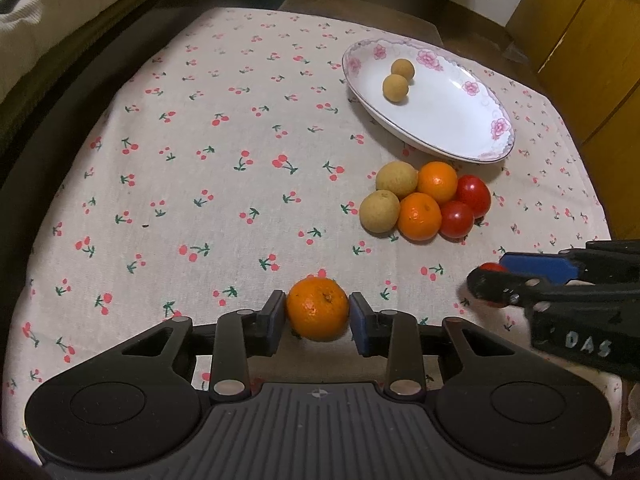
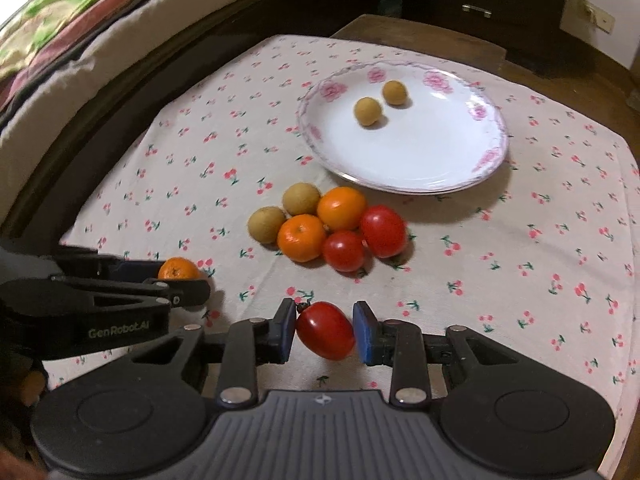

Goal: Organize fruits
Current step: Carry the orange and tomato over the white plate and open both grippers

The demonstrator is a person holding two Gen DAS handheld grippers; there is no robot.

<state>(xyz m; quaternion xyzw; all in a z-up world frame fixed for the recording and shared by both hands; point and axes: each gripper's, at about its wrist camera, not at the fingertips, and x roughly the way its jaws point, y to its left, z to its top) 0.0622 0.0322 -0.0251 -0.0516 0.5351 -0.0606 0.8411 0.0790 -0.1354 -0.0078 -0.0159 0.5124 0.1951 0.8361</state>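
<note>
Nearest to us in the left wrist view, our left gripper has its blue-padded jaws closed on a round orange mandarin, held just above the cherry-printed cream tablecloth. In the right wrist view, our right gripper pinches an oval red cherry tomato between its pads, likewise at the near edge of the cloth.

By size, we count one tablecloth covering the table, then one white oval plate with pink flowers on its rim at the far side. Two small tan longans lie in it, close together but apart from the rim.

Just in front of the plate sits a tight cluster of six fruits, all touching: two loose orange mandarins, two red tomatoes and two larger tan longans. That makes three mandarins, three tomatoes and four longans in all.

From each camera the other gripper is cut off by the frame edge, and its fruit is mostly hidden behind the fingers; we see only a sliver of red in one view and half an orange in the other.
</note>
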